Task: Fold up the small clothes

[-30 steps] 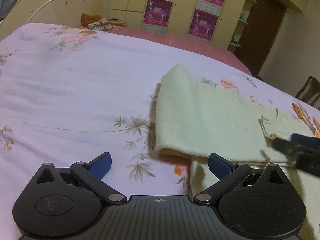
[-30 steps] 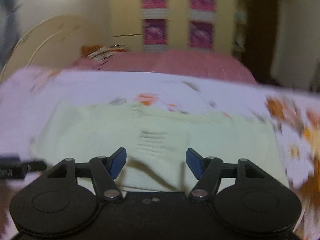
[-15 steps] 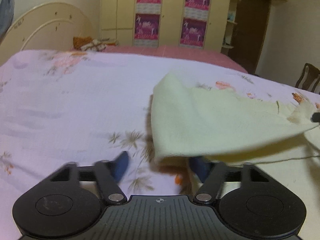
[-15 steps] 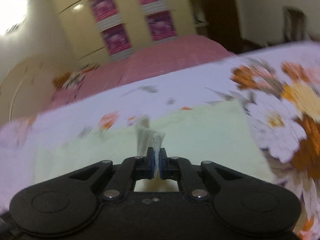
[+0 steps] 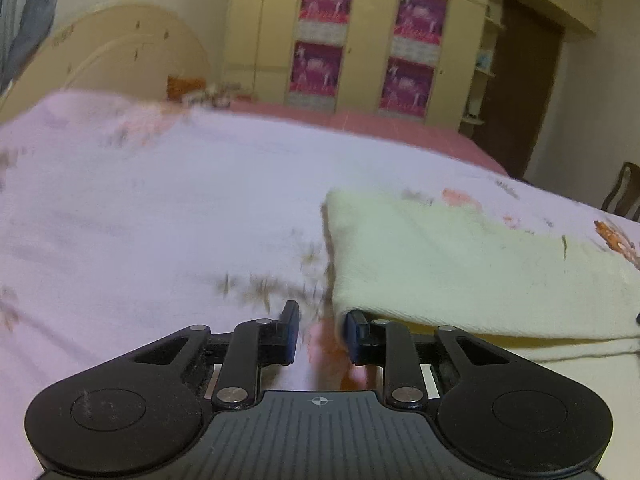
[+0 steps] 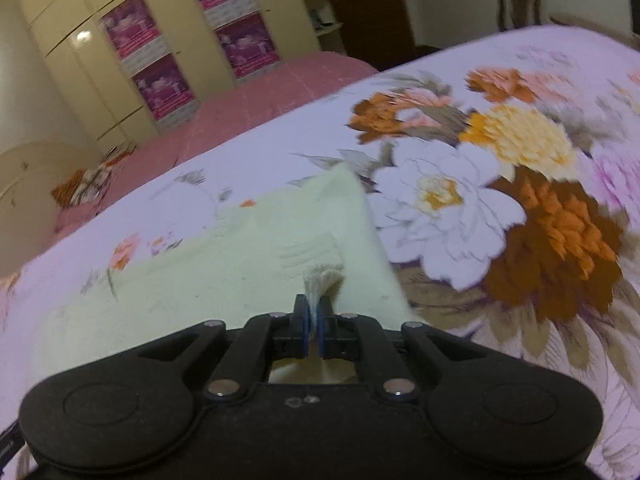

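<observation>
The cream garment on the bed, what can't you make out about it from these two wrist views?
- Left wrist view: the garment runs off the right edge, so its full shape is cut off.
- Left wrist view: the left claw body covers the near corner; whether its fingers touch cloth is unclear.
- Right wrist view: the right claw hides the near edge below the pinched fold.
- Both views: motion blur hides the knit detail and any label.

Garment (image 5: 460, 264) on bedspread (image 5: 160, 216), at 2 o'clock from left gripper (image 5: 322, 332); near corner touching its right finger (image 5: 357, 336). Garment fold (image 6: 323, 278) between right gripper (image 6: 314, 330) fingers, at 12 o'clock. Wardrobe (image 5: 360, 40) behind bed, 12 o'clock. Chair (image 5: 624, 196) at 3 o'clock, beyond bed edge.
</observation>
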